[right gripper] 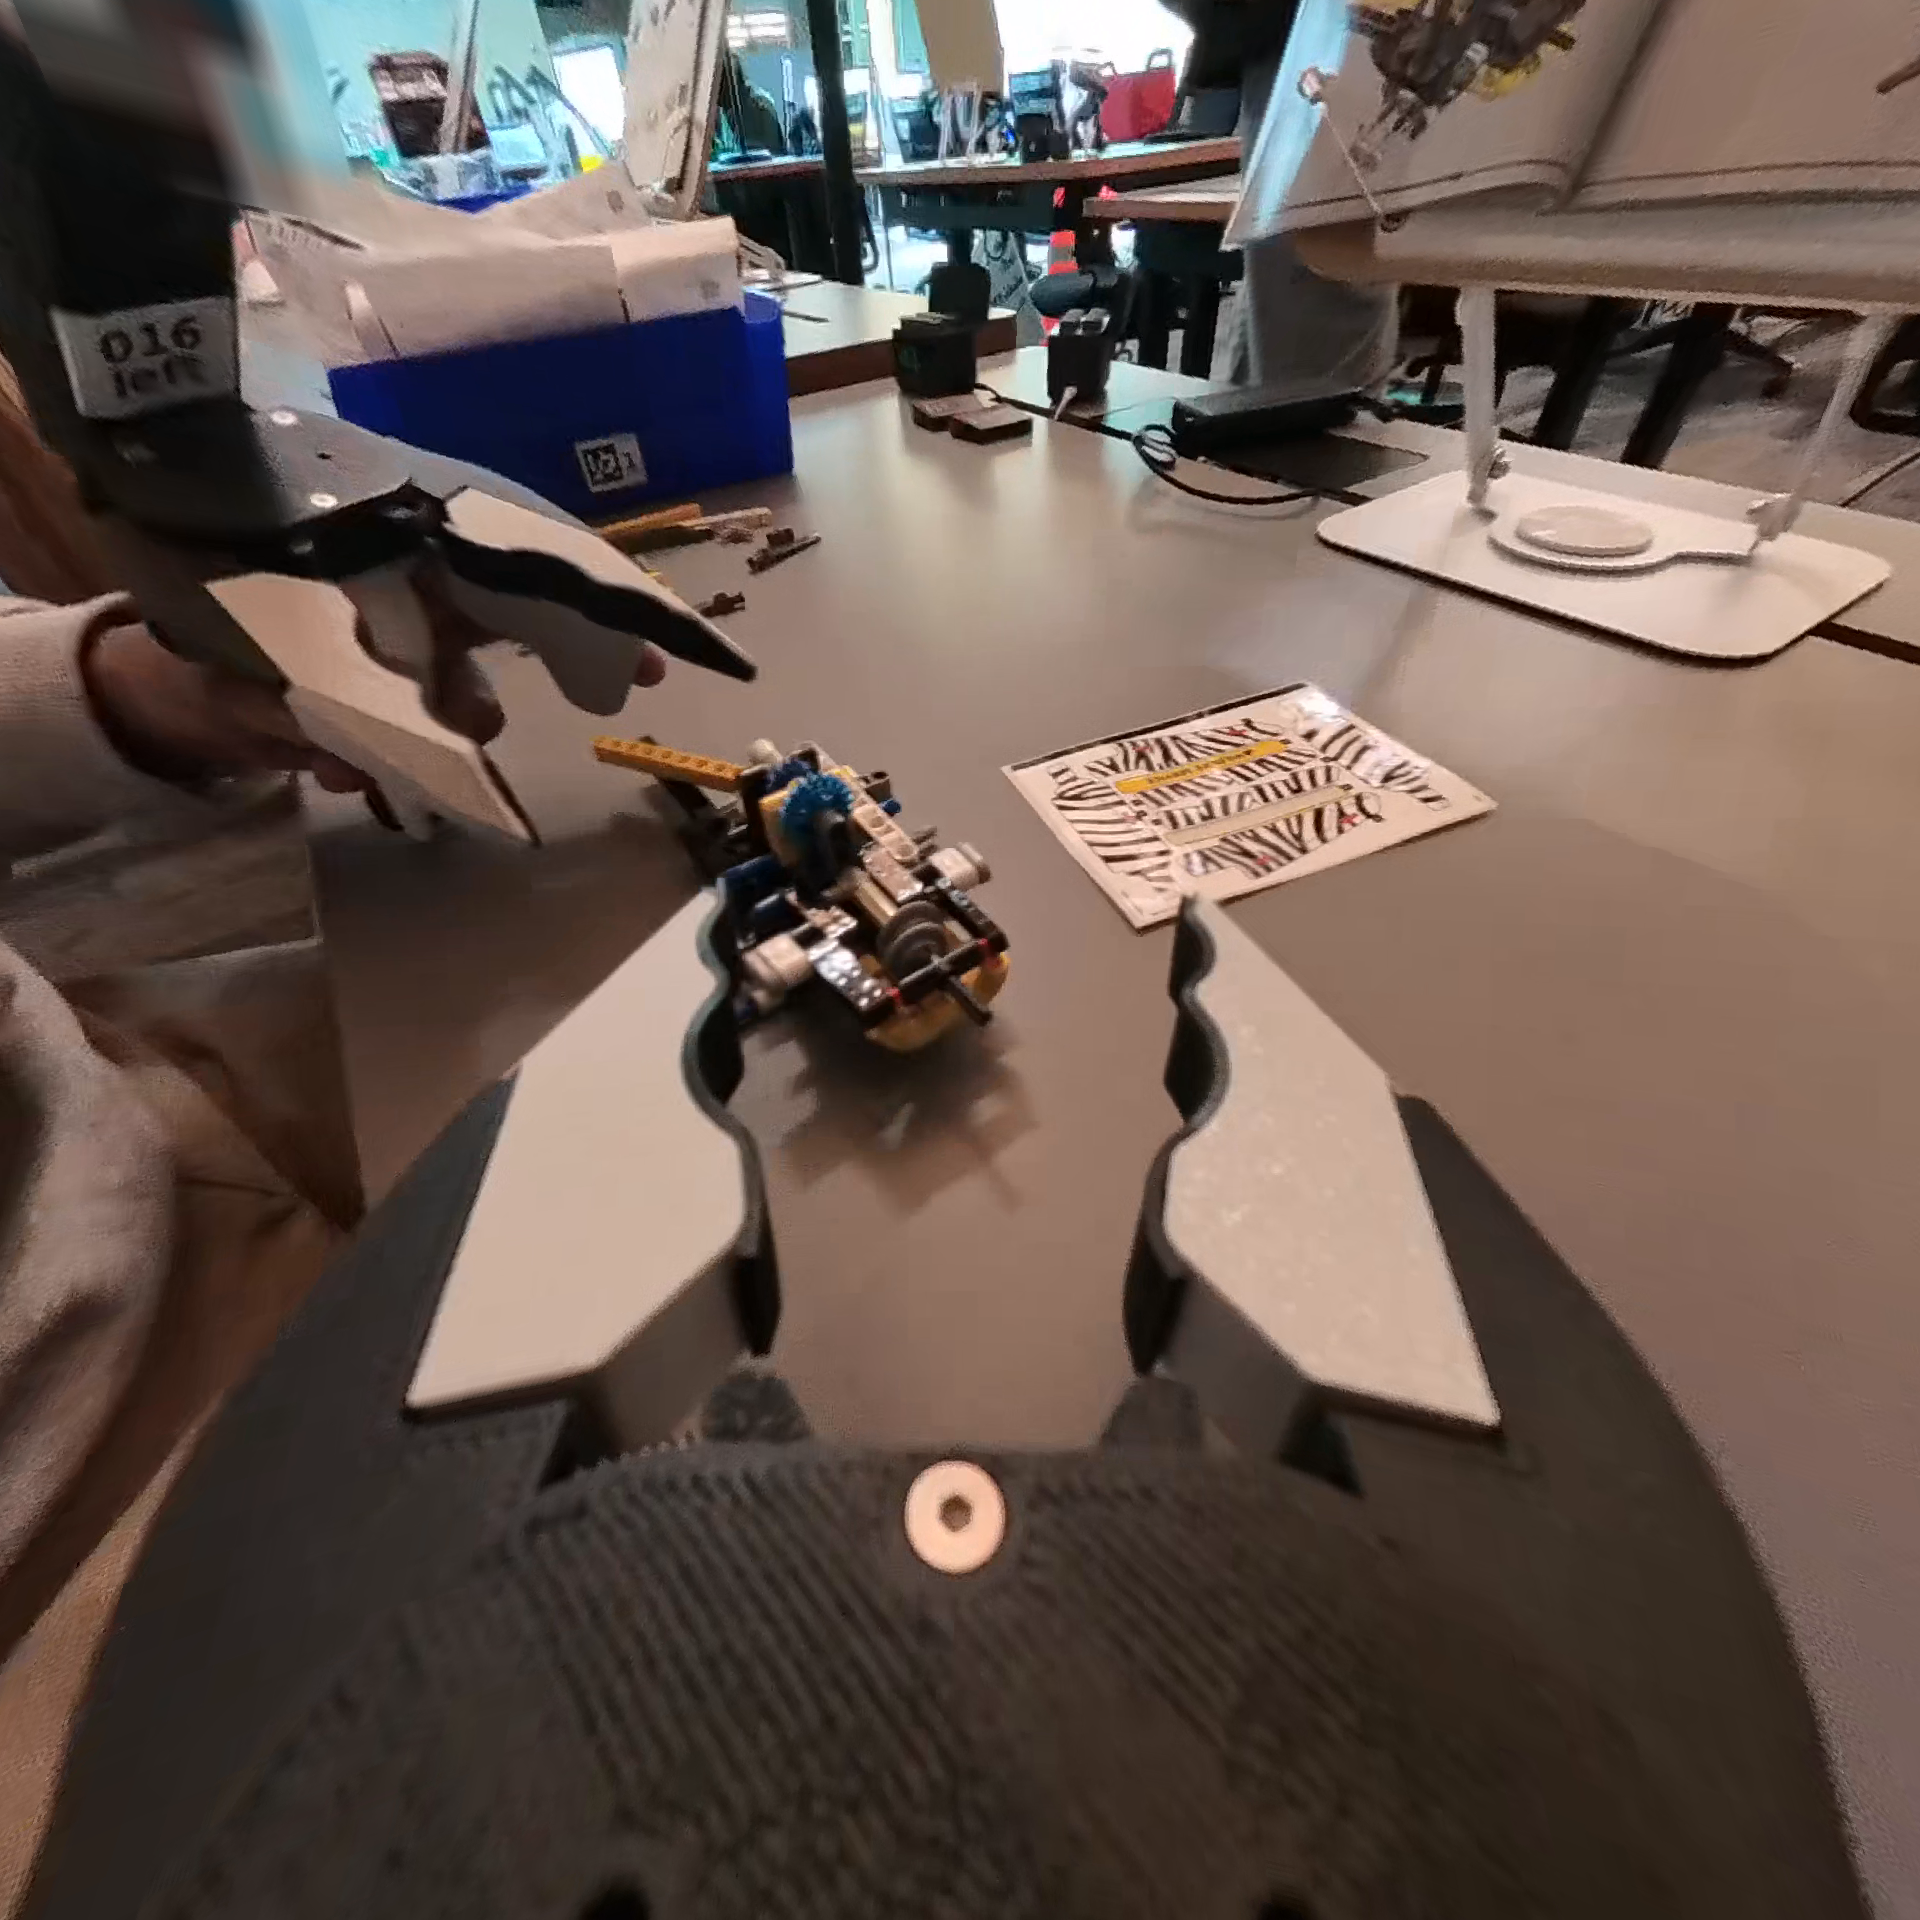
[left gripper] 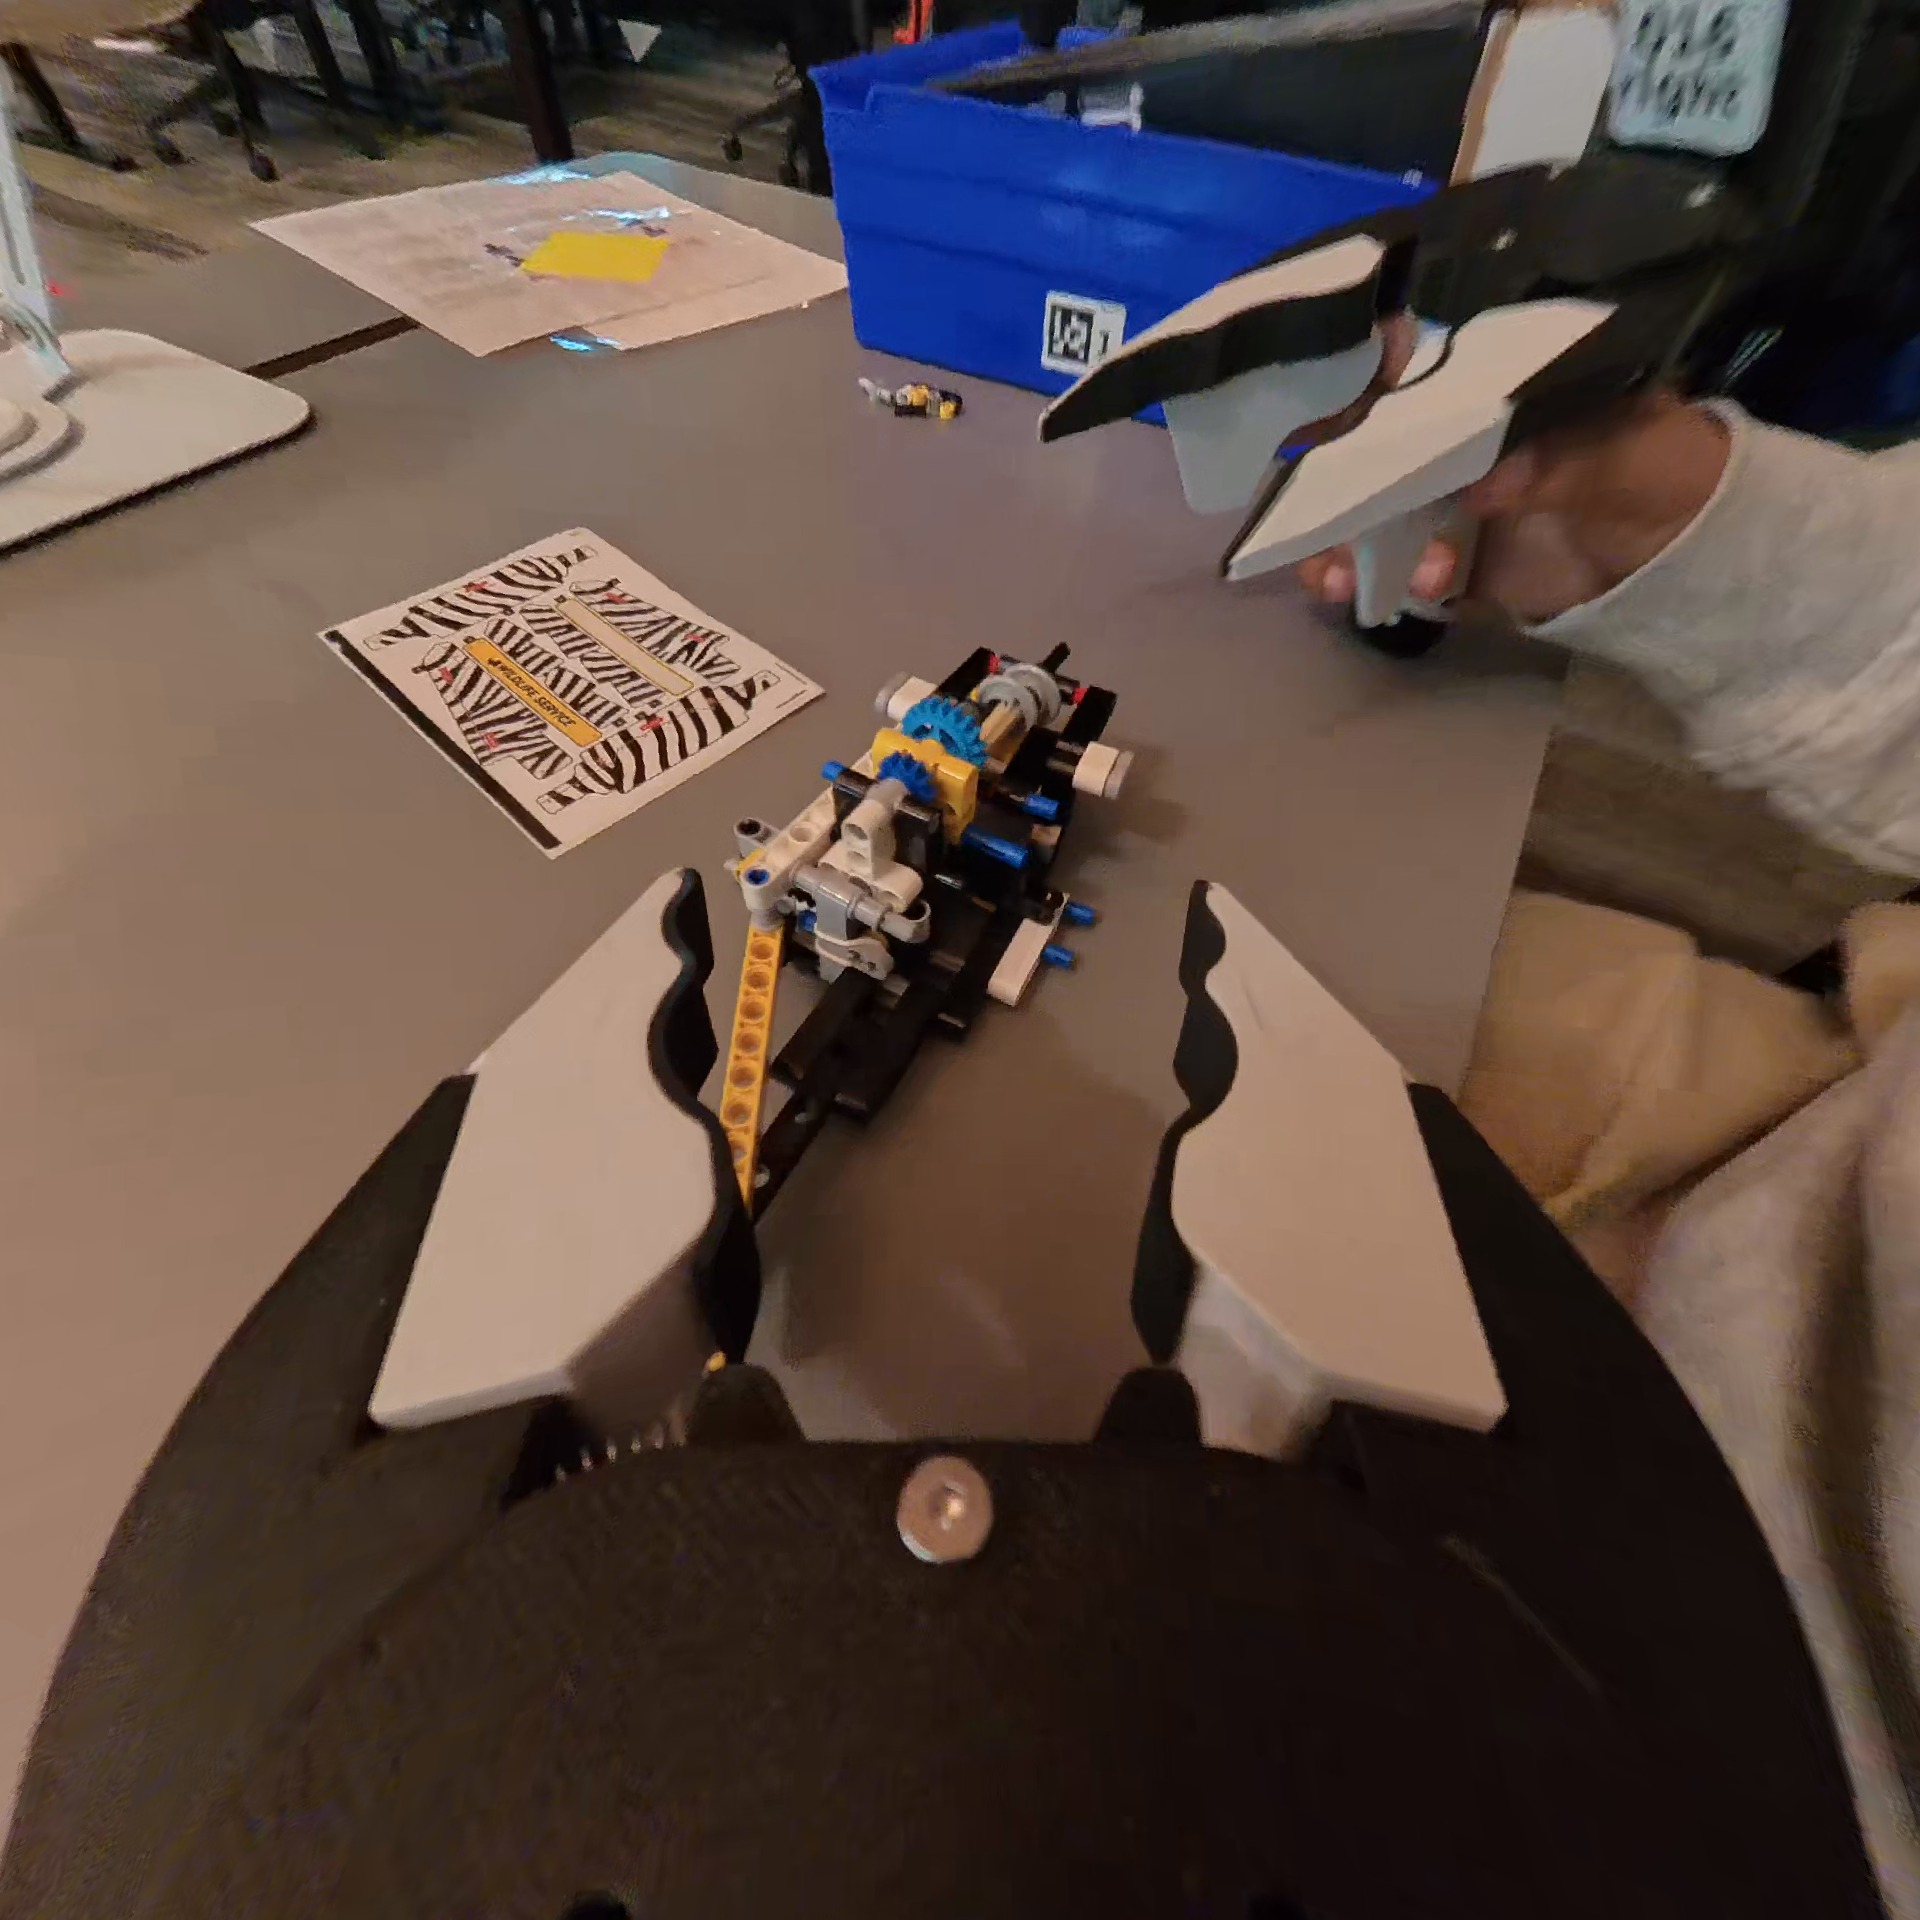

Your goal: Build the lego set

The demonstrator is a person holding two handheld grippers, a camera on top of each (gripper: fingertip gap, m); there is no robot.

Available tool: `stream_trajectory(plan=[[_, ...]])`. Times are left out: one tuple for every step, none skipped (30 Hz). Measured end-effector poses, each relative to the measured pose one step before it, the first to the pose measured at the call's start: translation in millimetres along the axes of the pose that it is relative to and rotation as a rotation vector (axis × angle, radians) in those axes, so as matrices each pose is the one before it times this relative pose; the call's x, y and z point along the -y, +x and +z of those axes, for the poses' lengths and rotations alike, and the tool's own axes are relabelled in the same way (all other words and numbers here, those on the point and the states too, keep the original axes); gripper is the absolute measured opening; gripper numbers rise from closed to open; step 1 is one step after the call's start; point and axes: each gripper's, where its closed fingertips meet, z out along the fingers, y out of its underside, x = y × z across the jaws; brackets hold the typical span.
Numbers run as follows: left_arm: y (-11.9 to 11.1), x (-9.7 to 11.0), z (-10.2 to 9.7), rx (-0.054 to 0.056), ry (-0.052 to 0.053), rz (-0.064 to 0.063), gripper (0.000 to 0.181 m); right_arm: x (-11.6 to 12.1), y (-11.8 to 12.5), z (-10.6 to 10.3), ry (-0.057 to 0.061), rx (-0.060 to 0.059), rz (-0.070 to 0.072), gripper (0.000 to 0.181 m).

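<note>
Plainly sitting loose on the grey table (left gripper: 1039, 540), between both tools: the half-built lego chassis (left gripper: 935, 831), light but fragile. Hanging wide apart and empty, left gripper (left gripper: 940, 904) and right gripper (right gripper: 951, 925) alike. Probably best pinching the stiff black frame, avoiding gears and the jutting yellow beam (left gripper: 750, 1049).
</note>
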Motion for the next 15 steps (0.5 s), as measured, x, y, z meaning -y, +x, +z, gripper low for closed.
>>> stream_trajectory(plan=[[0.46, -1.53, 3.00, 0.0124, -0.0121, 0.0207, 0.091, -2.54, -2.77, -2.27, -0.0117, -0.0058, -0.0155, 0.083], [1.27, -0.15, 2.81, 0.0022, -0.0049, 0.0131, 0.091, -2.76, -2.40, -2.36, -0.0137, -0.0112, -0.0230, 0.083], [1.99, 0.30, 2.49, -0.0081, -0.0049, 0.0105, 0.092, -2.53, -0.52, -1.72, -0.0144, -0.0180, -0.0267, 0.083], [0.71, 0.20, 2.16, -0.0048, -0.0068, 0.0090, 0.094, -2.63, 0.62, -0.36, -0.0168, -0.0170, -0.0264, 0.083], [-1.39, -0.04, 1.20, 0.0054, -0.0053, 0.0067, 0.096, -2.57, 0.55, 1.12, -0.0165, -0.0070, -0.0193, 0.083], [-1.21, -0.74, 0.14, 0.0025, -0.0043, 0.0036, 0.096, -2.30, -0.05, 1.97, -0.0176, 0.0029, -0.0038, 0.083], [-1.17, -1.48, -0.68, 0.0003, -0.0055, -0.0023, 0.096, -2.28, -0.64, 2.09, -0.0176, 0.0100, 0.0052, 0.083], [-1.75, -1.37, -1.13, 0.0030, -0.0015, -0.0063, 0.096, -1.99, -0.95, 1.59, -0.0153, 0.0108, 0.0039, 0.083], [-1.78, -0.18, -1.57, 0.0020, 0.0033, -0.0084, 0.096, -1.25, -0.59, 1.02, -0.0096, 0.0044, -0.0006, 0.082], [-1.86, 0.83, -1.50, 0.0006, 0.0090, -0.0052, 0.096, -0.67, -0.77, 0.64, -0.0057, 0.0011, -0.0059, 0.081], [-2.43, 0.59, -1.10, 0.0028, 0.0070, -0.0079, 0.096, -0.70, -0.94, 0.59, -0.0052, 0.0003, -0.0081, 0.081], [-1.86, 0.21, -0.74, -0.0023, 0.0036, -0.0152, 0.096, -0.72, -0.73, 0.65, -0.0057, -0.0009, -0.0085, 0.080], [-1.11, 0.70, -0.73, -0.0074, 0.0064, -0.0182, 0.095, -0.96, -0.40, 0.81, -0.0075, -0.0029, -0.0069, 0.080], [-0.95, 0.83, -0.76, -0.0080, 0.0080, -0.0173, 0.095, -1.23, -0.33, 1.08, -0.0098, -0.0012, -0.0045, 0.079], [-1.15, 0.74, -0.61, -0.0063, 0.0060, -0.0161, 0.095, -1.22, -0.49, 1.11, -0.0097, 0.0019, -0.0025, 0.079]])
